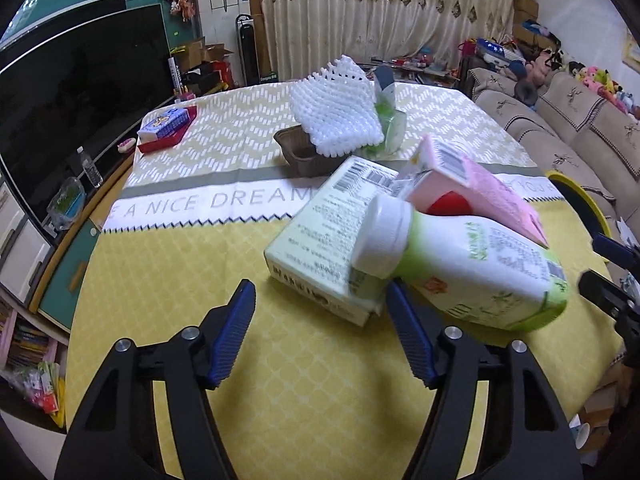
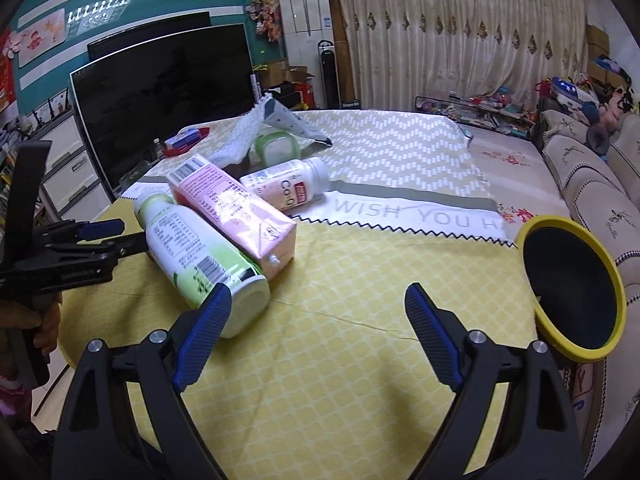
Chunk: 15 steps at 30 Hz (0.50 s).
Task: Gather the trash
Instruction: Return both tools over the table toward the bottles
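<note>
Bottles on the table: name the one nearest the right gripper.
The green-and-white bottle, lying with its base beside the right gripper; the white bottle with the red label lies farther back.

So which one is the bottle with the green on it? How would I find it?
Look at the yellow tablecloth, at the pile of packages near its left side. The green-and-white bottle lies on its side there, leaning against the pink carton. It is the only one with a lime-green label; the other bottle behind is white with a red logo.

On the tablecloth (image 2: 360, 280), the drink bottle (image 2: 200, 256) lies against the carton (image 2: 232, 208). Behind the carton lies a smaller bottle (image 2: 288, 182); farther behind it, the foam netting (image 1: 336, 116) rests on a tray (image 1: 296, 152). The bin (image 2: 572, 292) sits right of the carton.
</note>
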Tool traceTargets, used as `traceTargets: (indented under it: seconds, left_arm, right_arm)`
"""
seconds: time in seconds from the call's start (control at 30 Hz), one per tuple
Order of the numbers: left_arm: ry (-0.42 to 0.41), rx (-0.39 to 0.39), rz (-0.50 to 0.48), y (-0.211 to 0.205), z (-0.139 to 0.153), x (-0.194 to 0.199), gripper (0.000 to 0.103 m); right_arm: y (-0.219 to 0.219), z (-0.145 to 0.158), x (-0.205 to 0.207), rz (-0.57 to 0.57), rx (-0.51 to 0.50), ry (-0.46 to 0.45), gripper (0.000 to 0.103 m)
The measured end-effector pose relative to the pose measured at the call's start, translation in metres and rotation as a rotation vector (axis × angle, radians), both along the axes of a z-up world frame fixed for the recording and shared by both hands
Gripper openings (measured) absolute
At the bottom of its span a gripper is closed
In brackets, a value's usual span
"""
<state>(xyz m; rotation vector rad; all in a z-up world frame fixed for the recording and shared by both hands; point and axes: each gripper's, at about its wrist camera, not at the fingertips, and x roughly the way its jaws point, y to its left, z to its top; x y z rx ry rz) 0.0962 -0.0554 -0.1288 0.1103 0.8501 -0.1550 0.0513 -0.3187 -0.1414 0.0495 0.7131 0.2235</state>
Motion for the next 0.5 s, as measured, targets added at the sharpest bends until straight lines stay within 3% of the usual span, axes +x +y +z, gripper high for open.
traceTargets:
  seconds: [0.2,0.5]
  left_arm:
    - [-0.041,0.076,-0.053,-0.025,0.004,0.031,0.067]
    - [-0.099,0.099,-0.124,-0.059,0.007,0.071,0.063]
  right_arm:
    - [-0.007,-0.004,0.003,-0.01,0.008,0.008,0.084]
    - [-0.012,-0.006,0.003,-0.02,0.005,0.014,0.084]
